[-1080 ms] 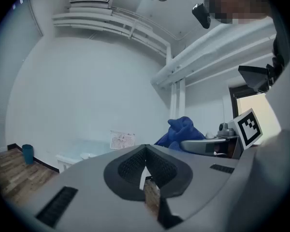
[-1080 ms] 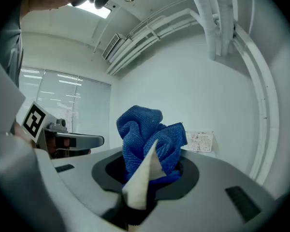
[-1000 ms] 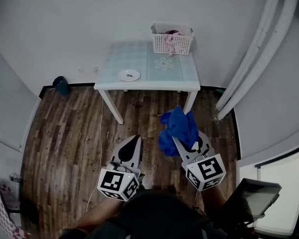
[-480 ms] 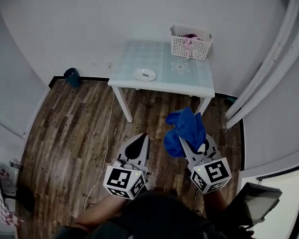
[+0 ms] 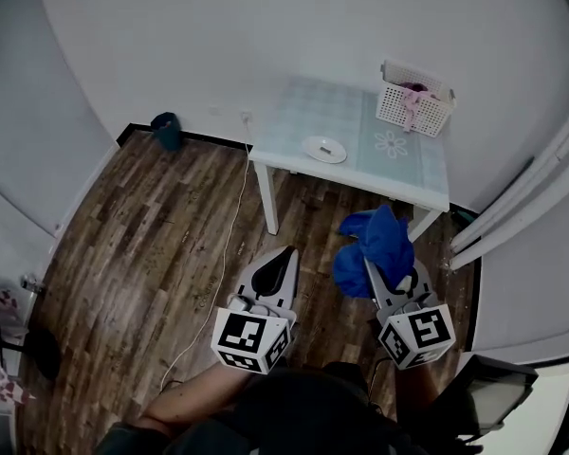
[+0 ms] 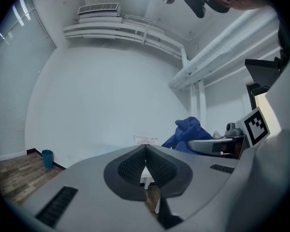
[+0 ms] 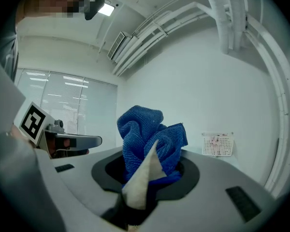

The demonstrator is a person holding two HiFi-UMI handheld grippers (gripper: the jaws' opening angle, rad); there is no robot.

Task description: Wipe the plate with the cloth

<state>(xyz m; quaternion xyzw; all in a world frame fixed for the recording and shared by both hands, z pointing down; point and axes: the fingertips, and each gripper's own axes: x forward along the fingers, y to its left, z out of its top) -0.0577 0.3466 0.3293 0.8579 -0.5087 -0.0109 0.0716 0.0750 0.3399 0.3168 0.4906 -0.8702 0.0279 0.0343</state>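
Observation:
A small white plate (image 5: 323, 149) lies near the front edge of a pale blue table (image 5: 417, 173), well ahead of both grippers. My right gripper (image 5: 384, 254) is shut on a bunched blue cloth (image 5: 372, 247), which rises in a wad between its jaws (image 7: 150, 146). My left gripper (image 5: 283, 257) is shut with nothing in it, its jaws meeting in a point (image 6: 145, 161). Both are held level over the wooden floor, short of the table. The cloth also shows at the right of the left gripper view (image 6: 188, 132).
A white mesh basket (image 5: 414, 98) with pink items stands at the table's far right corner. A white cable (image 5: 229, 226) trails across the floor left of the table leg. A dark teal bin (image 5: 167, 130) sits by the wall. Curtains (image 5: 522, 207) hang at the right.
The whole view has swung: the table and plate have shifted to the right of the picture. Both grippers moved along with it, the cloth still in the right one.

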